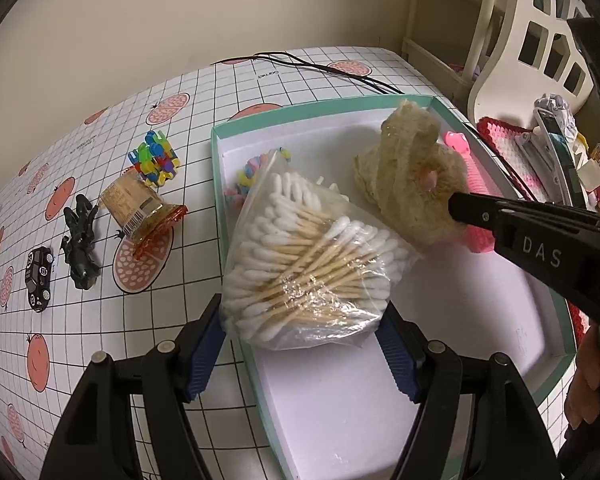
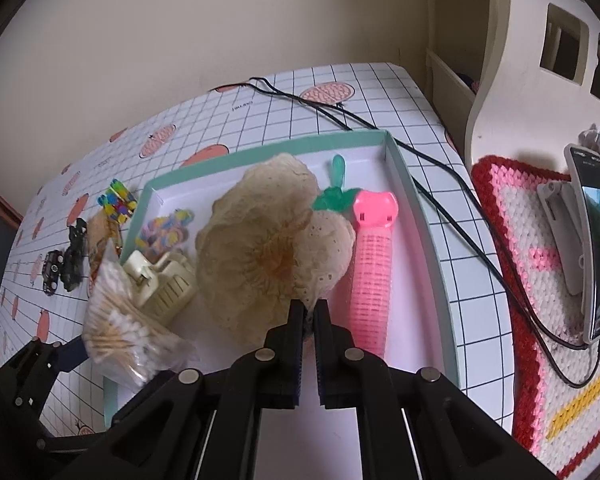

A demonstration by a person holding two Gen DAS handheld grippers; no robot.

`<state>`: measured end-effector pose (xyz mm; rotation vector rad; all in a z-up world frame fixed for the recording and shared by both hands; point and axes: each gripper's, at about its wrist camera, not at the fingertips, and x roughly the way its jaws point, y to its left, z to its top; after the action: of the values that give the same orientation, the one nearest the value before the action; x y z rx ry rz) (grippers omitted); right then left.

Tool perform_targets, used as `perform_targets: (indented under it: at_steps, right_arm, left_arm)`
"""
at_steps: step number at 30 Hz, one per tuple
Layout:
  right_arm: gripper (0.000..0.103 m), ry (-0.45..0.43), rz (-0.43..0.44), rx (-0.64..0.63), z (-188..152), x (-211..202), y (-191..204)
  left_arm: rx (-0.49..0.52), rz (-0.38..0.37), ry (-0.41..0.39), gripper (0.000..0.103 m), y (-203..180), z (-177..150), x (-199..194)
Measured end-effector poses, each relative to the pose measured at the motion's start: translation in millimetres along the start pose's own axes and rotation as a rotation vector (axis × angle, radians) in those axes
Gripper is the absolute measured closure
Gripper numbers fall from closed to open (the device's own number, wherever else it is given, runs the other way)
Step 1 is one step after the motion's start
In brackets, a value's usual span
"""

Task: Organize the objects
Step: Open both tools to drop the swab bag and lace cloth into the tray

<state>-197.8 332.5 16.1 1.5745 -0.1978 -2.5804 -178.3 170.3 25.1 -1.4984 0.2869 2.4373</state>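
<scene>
A clear bag of cotton swabs (image 1: pixel 300 256) hangs over the left rim of a teal-edged white tray (image 1: pixel 300 114), and my left gripper (image 1: pixel 302 314) is shut on it, blue pads pressing both sides. From the right wrist view the same bag (image 2: pixel 116 332) is at the tray's (image 2: pixel 260 148) near left corner. My right gripper (image 2: pixel 308 312) is shut on the edge of a beige frilly cloth piece (image 2: pixel 260 248), which sits low in the tray's middle. In the left wrist view, the right gripper (image 1: pixel 456 208) grips that cloth (image 1: pixel 412 176) from the right.
The tray also holds a pink hair roller (image 2: pixel 370 272), a green piece (image 2: pixel 336 192), a cream claw clip (image 2: pixel 160 280) and small colourful bands (image 2: pixel 164 232). Left of it lie colourful clips (image 1: pixel 154 160), a snack packet (image 1: pixel 140 208), a black figure (image 1: pixel 80 240) and a toy car (image 1: pixel 39 280). A phone (image 2: pixel 596 248) stands right.
</scene>
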Motion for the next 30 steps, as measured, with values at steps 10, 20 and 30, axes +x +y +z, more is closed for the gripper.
perform_targets:
  at_steps: [10,20,30]
  right_arm:
    - [0.095,0.014,-0.005,-0.001,-1.8,4.2,0.4]
    - [0.084,-0.009,-0.004,-0.003,0.9,-4.3,0.9]
    - [0.077,-0.042,-0.002,-0.015,0.7,-15.2,2.9]
  left_arm:
    - [0.008,-0.003,0.041,0.030,-1.8,-3.3,8.1]
    - [0.003,-0.039,0.067,0.029,2.4,-4.5,2.6]
    - [0.002,-0.067,0.068,0.029,8.9,-4.4,-10.7]
